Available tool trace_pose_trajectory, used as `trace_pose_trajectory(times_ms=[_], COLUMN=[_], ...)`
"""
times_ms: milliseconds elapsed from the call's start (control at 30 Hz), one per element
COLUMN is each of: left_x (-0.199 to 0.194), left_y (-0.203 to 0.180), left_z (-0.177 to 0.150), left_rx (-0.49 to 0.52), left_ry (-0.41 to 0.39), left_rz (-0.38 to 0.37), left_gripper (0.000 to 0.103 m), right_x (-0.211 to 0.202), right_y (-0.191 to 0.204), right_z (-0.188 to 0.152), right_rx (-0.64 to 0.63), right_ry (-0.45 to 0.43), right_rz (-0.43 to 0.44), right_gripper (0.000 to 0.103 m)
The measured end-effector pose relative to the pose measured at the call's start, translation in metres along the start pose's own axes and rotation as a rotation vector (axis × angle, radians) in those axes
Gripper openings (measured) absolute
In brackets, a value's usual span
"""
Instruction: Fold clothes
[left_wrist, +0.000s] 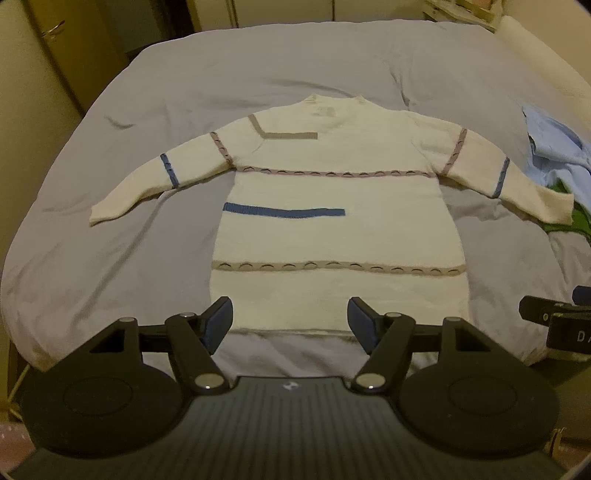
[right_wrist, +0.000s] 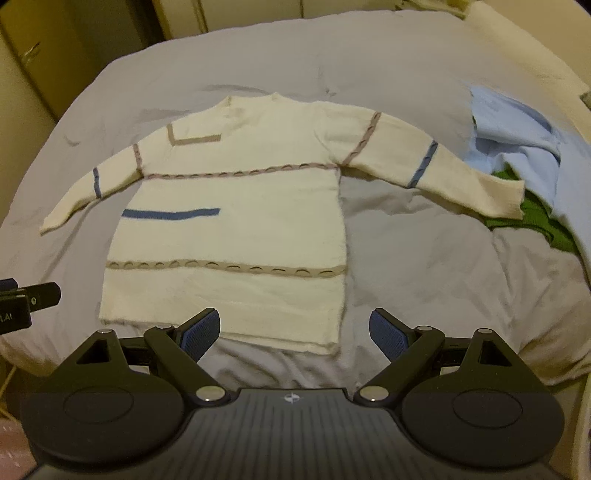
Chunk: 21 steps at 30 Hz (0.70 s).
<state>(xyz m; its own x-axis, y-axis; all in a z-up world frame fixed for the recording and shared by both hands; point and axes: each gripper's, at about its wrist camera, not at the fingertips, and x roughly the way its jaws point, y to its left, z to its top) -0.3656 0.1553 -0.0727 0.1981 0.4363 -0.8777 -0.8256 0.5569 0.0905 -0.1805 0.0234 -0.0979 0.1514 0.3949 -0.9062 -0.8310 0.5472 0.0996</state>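
Observation:
A cream knit sweater with blue, tan and mauve stripes lies flat and spread out on a grey bed cover, neck away from me, both sleeves out to the sides. It also shows in the right wrist view. My left gripper is open and empty, hovering above the sweater's bottom hem. My right gripper is open and empty, above the hem's right corner. Each gripper shows at the edge of the other's view: the right one, the left one.
A light blue garment and a green garment lie heaped at the bed's right side, under the sweater's right cuff. Wardrobe doors stand to the left behind the bed. The bed's front edge is just below the hem.

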Motion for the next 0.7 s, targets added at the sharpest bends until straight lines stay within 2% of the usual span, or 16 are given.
trace_pose_trajectory(times_ms=[333, 567, 700], left_x=[-0.013, -0.017, -0.006], left_y=[-0.027, -0.022, -0.017], left_z=[-0.017, -0.022, -0.013], left_rx=[-0.128, -0.199, -0.202], left_ry=[-0.012, -0.01, 0.001], left_rz=[0.058, 0.102, 0.101], left_gripper=[0.066, 0.066, 0.066], right_x=[-0.006, -0.004, 0.002], right_y=[-0.025, -0.026, -0.025], right_z=[0.013, 0.024, 0.033], right_rx=[-0.124, -0.172, -0.178], right_ry=[-0.026, -0.029, -0.024], right_rz=[0.057, 0.096, 0.101], right_gripper=[0.09, 0.09, 0.09])
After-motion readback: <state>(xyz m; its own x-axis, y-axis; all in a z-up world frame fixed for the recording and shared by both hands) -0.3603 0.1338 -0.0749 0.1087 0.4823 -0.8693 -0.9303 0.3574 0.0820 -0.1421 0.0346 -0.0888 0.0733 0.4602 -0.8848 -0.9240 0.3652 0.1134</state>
